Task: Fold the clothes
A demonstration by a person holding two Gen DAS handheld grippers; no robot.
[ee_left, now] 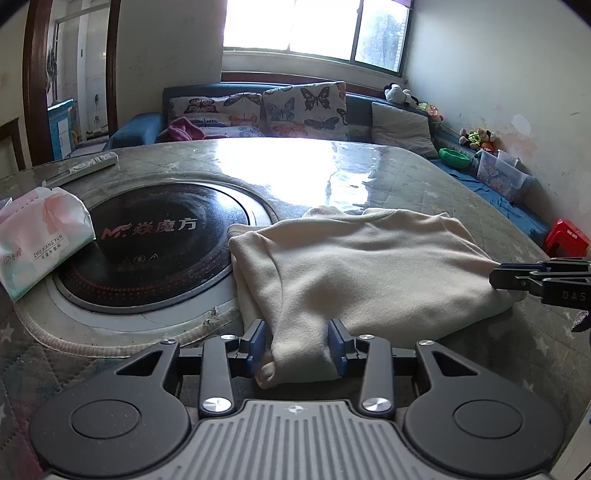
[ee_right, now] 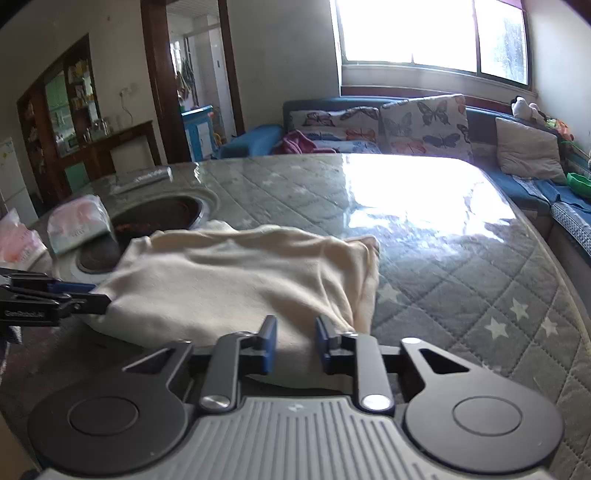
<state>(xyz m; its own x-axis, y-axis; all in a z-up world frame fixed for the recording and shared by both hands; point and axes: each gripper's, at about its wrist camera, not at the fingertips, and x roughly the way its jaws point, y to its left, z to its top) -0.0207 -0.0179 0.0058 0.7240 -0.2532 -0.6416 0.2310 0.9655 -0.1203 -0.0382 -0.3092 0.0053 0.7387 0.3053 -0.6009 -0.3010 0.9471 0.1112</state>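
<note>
- Left wrist view: the left claw (ee_left: 297, 341) sits at 6 o'clock, its blue pads (ee_left: 257, 341) set on either side of a bunched near corner of the cream garment (ee_left: 362, 269). The cloth fills the gap and touches both pads, so it reads as gripped.
- Cream garment lies folded into a rough rectangle on the quilted counter (ee_left: 498, 354), from frame centre toward 3 o'clock. Its left edge overlaps the rim of the round black heater plate (ee_left: 155, 240) set into the counter at 9 o'clock.
- Right claw (ee_left: 496, 275) enters at 3 o'clock in this view, its tip at the garment's right edge; whether it pinches the cloth cannot be told from here.
- Tissue pack (ee_left: 44, 240) rests at 9 o'clock, partly over the plate's rim. A remote control (ee_left: 83, 170) lies beyond it at 10 o'clock.
- Right wrist view: the right claw (ee_right: 295, 341) stands partly open at 6 o'clock. Garment's near edge (ee_right: 236, 280) lies between and under the pads; the cloth looks flat there and no pinch is visible.
- Left claw (ee_right: 103, 299) shows at 9 o'clock in this view, its tip touching the garment's left corner.
- Butterfly-print cushions (ee_right: 424, 122) line the blue sofa (ee_right: 255, 140) at 12 o'clock, beyond the counter, below a bright window (ee_right: 424, 33).
</note>
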